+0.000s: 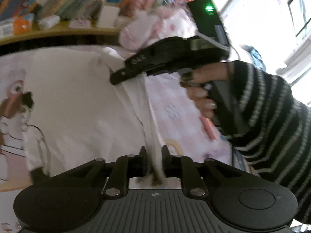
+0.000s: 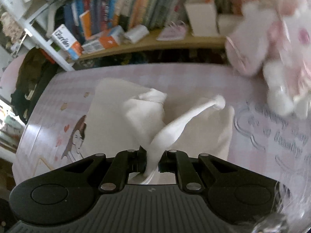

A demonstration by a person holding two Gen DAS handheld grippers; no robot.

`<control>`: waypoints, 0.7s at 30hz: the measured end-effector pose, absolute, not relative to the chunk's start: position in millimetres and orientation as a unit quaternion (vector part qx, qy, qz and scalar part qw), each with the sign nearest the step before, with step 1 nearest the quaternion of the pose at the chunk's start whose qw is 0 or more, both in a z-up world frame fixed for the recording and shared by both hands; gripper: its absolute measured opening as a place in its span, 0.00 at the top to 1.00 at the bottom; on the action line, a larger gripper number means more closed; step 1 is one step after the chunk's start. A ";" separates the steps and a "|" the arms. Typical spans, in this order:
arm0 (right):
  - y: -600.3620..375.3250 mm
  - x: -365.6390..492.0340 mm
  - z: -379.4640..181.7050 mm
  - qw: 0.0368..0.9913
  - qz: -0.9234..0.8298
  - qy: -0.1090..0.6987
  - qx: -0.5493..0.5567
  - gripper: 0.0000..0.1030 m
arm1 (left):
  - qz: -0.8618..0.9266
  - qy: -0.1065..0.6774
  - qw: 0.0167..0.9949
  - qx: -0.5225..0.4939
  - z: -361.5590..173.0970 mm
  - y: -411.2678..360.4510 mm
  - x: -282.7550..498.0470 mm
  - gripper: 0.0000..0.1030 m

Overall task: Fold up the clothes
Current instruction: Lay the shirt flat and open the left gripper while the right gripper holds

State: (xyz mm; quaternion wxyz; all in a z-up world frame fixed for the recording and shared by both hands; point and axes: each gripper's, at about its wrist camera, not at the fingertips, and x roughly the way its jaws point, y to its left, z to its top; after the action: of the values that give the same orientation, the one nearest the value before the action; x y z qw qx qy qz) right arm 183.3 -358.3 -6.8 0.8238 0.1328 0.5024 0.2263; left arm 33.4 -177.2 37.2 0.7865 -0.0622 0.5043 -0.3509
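Left wrist view: your left gripper (image 1: 154, 159) pinches a bunched edge of the white garment (image 1: 77, 106), which stretches toward 12 o'clock up to your right gripper (image 1: 118, 78); motion blurs its print. Right wrist view: that gripper clamps the cloth, twisted toward 1 o'clock over the bed (image 2: 194, 77); its far end is knotted, unclear.

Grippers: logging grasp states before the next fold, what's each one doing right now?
Left gripper: shut on the white garment.
Right gripper: shut on the white garment too.
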 end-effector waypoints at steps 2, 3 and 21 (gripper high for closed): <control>-368.4 173.7 -12.5 0.819 0.220 0.507 0.157 0.82 | -0.375 0.514 0.767 -0.080 35.7 -176.5 28.6 0.66; -373.5 169.0 -15.4 0.816 0.217 0.509 0.169 0.74 | -0.385 0.516 0.759 -0.092 35.4 -173.4 25.8 0.64; -419.1 23.9 -18.5 0.807 0.176 0.512 0.236 0.58 | -0.191 0.496 0.843 -0.079 -6.1 -57.1 10.1 0.62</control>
State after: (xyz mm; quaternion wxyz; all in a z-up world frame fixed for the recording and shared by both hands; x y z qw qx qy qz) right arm 23.9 -419.1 -18.5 0.8066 0.2361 0.5125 0.1759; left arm 10.1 -57.1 -6.1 0.8431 -0.0792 0.4964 -0.1909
